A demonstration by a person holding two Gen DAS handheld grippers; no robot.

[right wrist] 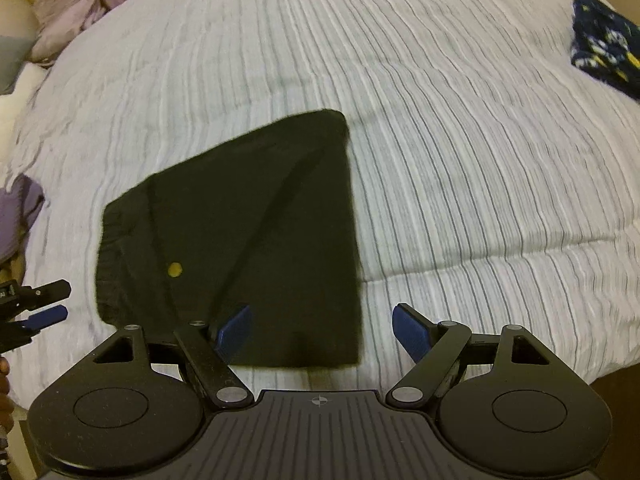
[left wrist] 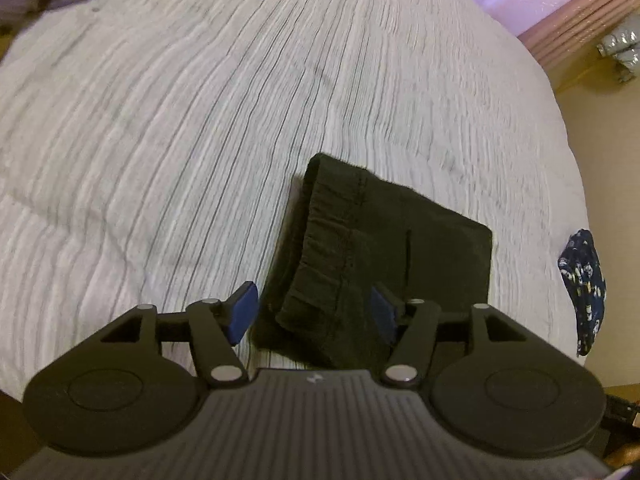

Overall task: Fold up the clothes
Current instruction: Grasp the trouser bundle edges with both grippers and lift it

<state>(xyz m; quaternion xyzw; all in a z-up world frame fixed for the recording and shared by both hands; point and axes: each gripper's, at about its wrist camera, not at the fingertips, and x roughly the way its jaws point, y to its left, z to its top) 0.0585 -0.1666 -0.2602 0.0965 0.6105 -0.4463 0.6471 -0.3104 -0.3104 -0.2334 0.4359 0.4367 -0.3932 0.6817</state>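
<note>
A black garment (left wrist: 380, 248), folded into a compact rectangle with its elastic waistband on the left, lies on the striped white bedspread (left wrist: 180, 128). My left gripper (left wrist: 316, 308) hovers open over its near edge, blue pads spread, nothing between them. In the right wrist view the same black garment (right wrist: 248, 232) lies flat, a small yellow dot on it near the waistband. My right gripper (right wrist: 322, 330) is open above its near right corner, holding nothing. The left gripper's blue pad tip (right wrist: 46, 316) shows at the left edge.
A dark blue patterned garment (right wrist: 604, 46) lies far right on the bed and shows at the bed's right edge (left wrist: 584, 284) in the left view. A purple cloth (right wrist: 20, 216) sits at the left. Pink curtains (left wrist: 580, 12) and floor lie beyond the bed.
</note>
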